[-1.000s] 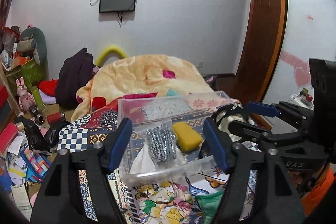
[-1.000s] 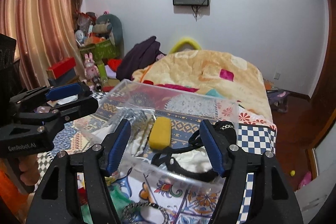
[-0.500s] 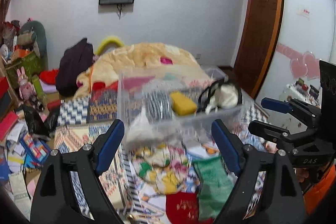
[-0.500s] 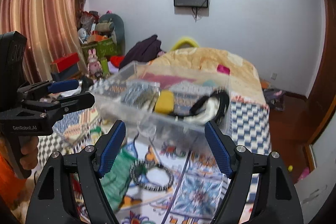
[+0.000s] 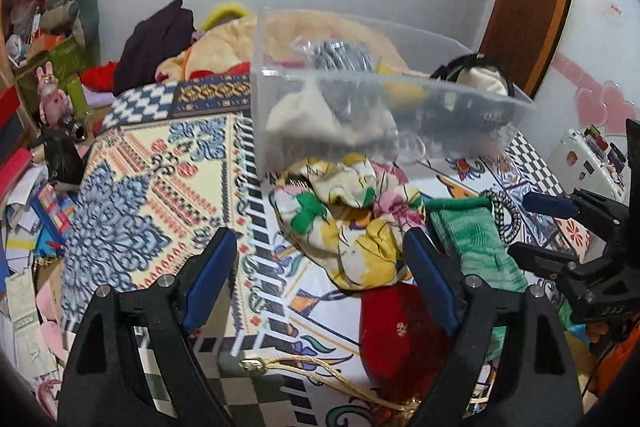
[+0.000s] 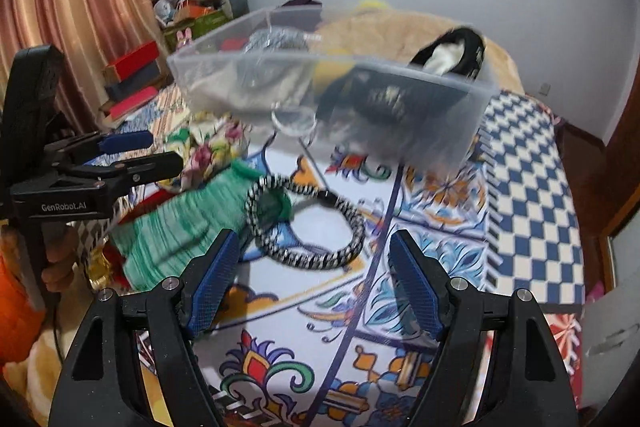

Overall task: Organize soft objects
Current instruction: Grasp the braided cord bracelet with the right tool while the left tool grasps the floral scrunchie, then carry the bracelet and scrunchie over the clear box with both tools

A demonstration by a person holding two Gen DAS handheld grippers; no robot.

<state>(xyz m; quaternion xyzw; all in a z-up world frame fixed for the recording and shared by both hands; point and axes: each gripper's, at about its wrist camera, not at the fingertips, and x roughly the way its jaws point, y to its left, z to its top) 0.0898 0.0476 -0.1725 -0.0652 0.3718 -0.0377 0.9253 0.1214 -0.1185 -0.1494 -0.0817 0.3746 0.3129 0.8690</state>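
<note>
A clear plastic bin (image 5: pixel 280 115) (image 6: pixel 440 131) stands on the patterned bed cover and holds a silver scrubber, a yellow sponge, a white cloth and a black strap. In front of it lie a floral cloth (image 5: pixel 352 211) (image 6: pixel 212 151), a green knit cloth (image 5: pixel 476 239) (image 6: pixel 180 227), a black-and-white braided rope loop (image 6: pixel 308 223) (image 5: pixel 502 211) and a red pouch (image 5: pixel 400 331). My left gripper (image 5: pixel 320 279) is open above the floral cloth and red pouch. My right gripper (image 6: pixel 312 283) is open just before the rope loop. Both are empty.
An orange blanket (image 5: pixel 224 55) is heaped behind the bin. Clutter of boxes, toys and papers (image 5: pixel 44 147) lines the left side of the bed. A wooden door (image 5: pixel 528 7) and a white appliance (image 5: pixel 584 163) stand at the right. Curtains (image 6: pixel 80 7) hang at the left.
Both grippers have drawn back and tilted down from the bin, which now sits farther off. The cloths, rope loop and red pouch have come into view in front of them.
</note>
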